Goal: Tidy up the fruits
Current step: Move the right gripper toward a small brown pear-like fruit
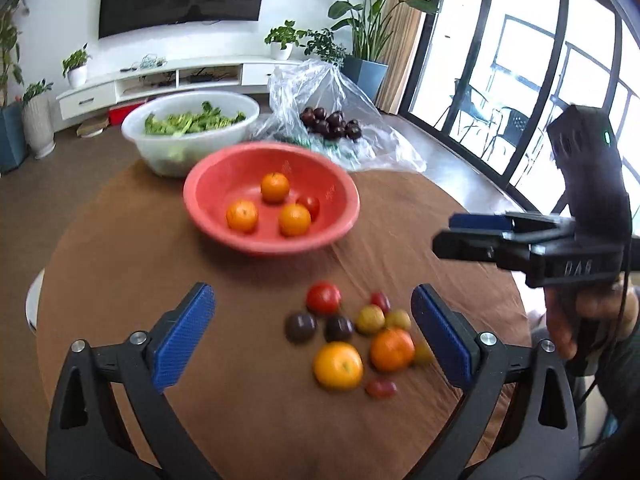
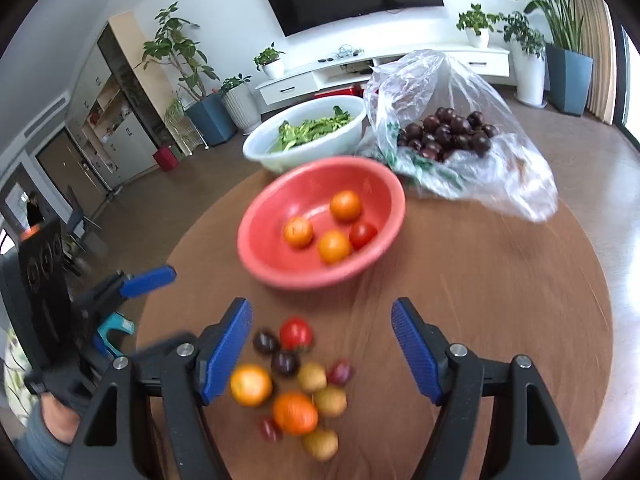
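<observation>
A red bowl (image 1: pixel 224 184) (image 2: pixel 304 276) sits mid-table holding three oranges (image 1: pixel 275 187) and one red tomato (image 1: pixel 309 205). Nearer lies a loose pile of fruit: an orange (image 1: pixel 392 350) (image 2: pixel 295 412), a yellower orange (image 1: pixel 338 365), a red tomato (image 1: pixel 323 298) (image 2: pixel 295 333), dark plums (image 1: pixel 300 326) and several small yellowish and reddish fruits. My left gripper (image 1: pixel 312 294) hangs open above the pile with nothing in its jaws. My right gripper (image 2: pixel 322 306) is open too, also empty, and shows at the right edge of the left wrist view (image 1: pixel 460 236).
A white basin (image 1: pixel 132 128) of leafy greens stands behind the bowl. Beside it, a clear plastic bag (image 1: pixel 360 100) holds dark plums (image 2: pixel 448 132). The round brown table (image 1: pixel 120 260) drops off at left and right. A hand (image 1: pixel 568 320) holds the right gripper.
</observation>
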The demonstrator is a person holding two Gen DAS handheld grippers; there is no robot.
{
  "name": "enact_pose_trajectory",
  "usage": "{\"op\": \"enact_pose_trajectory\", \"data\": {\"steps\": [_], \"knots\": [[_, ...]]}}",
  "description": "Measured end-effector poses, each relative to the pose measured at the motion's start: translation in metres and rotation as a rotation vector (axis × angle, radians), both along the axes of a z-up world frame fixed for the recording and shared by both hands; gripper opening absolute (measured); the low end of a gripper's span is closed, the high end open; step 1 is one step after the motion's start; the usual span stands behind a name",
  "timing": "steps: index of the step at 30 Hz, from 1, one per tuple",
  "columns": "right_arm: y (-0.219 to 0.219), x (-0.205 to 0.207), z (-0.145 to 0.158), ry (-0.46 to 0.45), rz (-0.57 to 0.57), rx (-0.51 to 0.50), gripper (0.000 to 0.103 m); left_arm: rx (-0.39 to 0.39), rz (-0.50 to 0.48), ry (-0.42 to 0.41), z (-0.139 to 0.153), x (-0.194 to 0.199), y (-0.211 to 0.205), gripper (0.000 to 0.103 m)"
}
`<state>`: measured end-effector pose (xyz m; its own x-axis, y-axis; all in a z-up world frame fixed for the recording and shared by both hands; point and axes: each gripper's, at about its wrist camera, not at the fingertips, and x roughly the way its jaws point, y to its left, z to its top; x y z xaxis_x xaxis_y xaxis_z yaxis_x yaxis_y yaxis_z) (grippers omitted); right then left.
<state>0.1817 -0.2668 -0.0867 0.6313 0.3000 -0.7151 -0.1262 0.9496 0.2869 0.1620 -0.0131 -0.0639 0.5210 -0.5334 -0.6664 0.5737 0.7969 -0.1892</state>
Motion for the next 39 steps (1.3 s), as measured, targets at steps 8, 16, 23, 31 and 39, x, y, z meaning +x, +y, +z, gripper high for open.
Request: {"op": "enact_pose_trajectory", "data": {"steps": [8, 16, 23, 31, 39], "knots": [[0.016, -0.053, -0.034, 0.031, 0.020, -0.114, 0.075, -0.028, 0.034, 0.048, -0.028, -0.067, 0.028, 0.103], [0.036, -0.056, -0.052, 0.038, 0.085, -0.223, 0.068, 0.026, 0.091, 0.002, -0.044, -0.108, 0.039, 0.103], [0.040, -0.055, -0.065, 0.072, 0.104, -0.252, 0.059, 0.025, 0.085, -0.071, -0.036, -0.114, 0.034, 0.103], [0.045, -0.051, -0.078, 0.100, 0.150, -0.272, 0.052, 0.027, 0.080, -0.070, -0.037, -0.112, 0.031, 0.103], [0.052, -0.048, -0.085, 0.110, 0.193, -0.297, 0.040, 0.035, 0.061, -0.033, -0.043, -0.108, 0.029, 0.103]]}}
